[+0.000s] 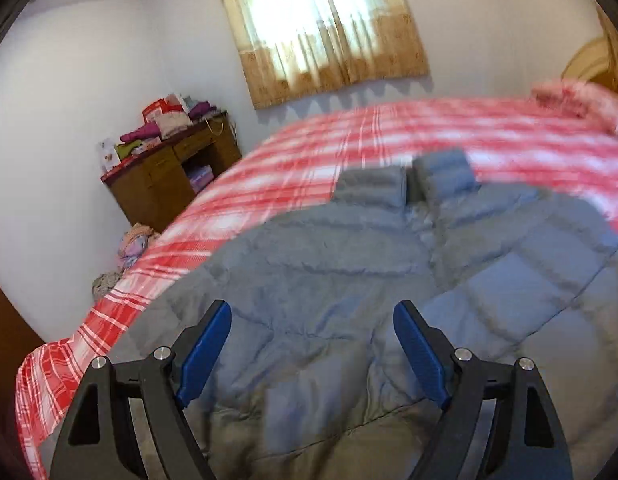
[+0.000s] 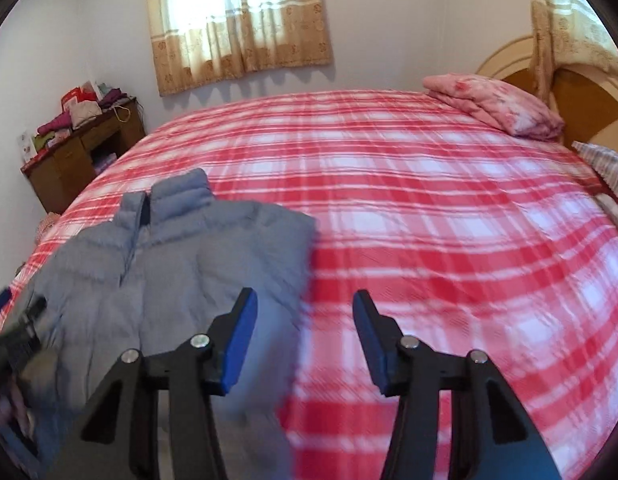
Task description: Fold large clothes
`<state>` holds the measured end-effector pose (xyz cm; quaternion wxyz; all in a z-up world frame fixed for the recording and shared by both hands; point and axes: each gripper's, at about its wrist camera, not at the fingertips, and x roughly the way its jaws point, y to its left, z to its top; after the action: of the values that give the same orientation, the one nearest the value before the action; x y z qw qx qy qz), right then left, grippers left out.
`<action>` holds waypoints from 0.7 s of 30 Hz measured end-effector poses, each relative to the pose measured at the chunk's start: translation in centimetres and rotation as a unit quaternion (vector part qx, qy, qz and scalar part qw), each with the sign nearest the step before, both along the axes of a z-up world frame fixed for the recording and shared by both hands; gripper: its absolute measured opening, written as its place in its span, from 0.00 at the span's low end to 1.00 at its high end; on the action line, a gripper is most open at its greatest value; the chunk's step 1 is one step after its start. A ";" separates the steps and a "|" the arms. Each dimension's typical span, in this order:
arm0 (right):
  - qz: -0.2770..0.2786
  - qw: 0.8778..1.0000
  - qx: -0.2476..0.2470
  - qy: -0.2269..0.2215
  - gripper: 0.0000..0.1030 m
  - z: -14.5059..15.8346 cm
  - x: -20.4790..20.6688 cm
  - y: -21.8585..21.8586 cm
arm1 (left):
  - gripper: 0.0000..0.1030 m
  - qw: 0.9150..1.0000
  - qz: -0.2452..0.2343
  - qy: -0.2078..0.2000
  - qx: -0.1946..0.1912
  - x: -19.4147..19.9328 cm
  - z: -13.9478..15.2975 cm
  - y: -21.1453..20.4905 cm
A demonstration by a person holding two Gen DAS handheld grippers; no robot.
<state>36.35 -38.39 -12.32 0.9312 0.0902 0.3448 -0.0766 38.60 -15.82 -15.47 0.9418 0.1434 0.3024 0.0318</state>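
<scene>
The grey-blue quilted puffer jacket (image 2: 181,256) lies front-up on the near left of the red-and-white plaid bed (image 2: 429,200), collar pointing far. The left hand-held gripper (image 1: 311,346) and the right hand-held gripper (image 2: 305,340) both hover spread, holding nothing. Pinch one jacket edge firmly through the padding before folding inward.
</scene>
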 end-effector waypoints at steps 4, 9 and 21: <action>0.018 0.999 0.000 0.029 0.50 -3.7 2.8 2.2 | 0.81 0.999 0.024 0.037 0.014 1.9 -3.1 1.2; 0.028 0.998 -0.003 0.053 0.50 -6.5 3.2 2.8 | 0.85 0.997 0.027 0.067 -0.015 2.3 -4.6 2.6; 0.034 0.997 -0.017 0.069 0.51 -6.9 3.9 3.3 | 0.91 0.996 0.036 0.082 -0.004 2.9 -5.6 2.3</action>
<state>40.20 -35.08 -19.17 0.9088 0.0566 0.4095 -0.0568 41.49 -13.50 -21.05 0.9128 0.1313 0.3832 0.0523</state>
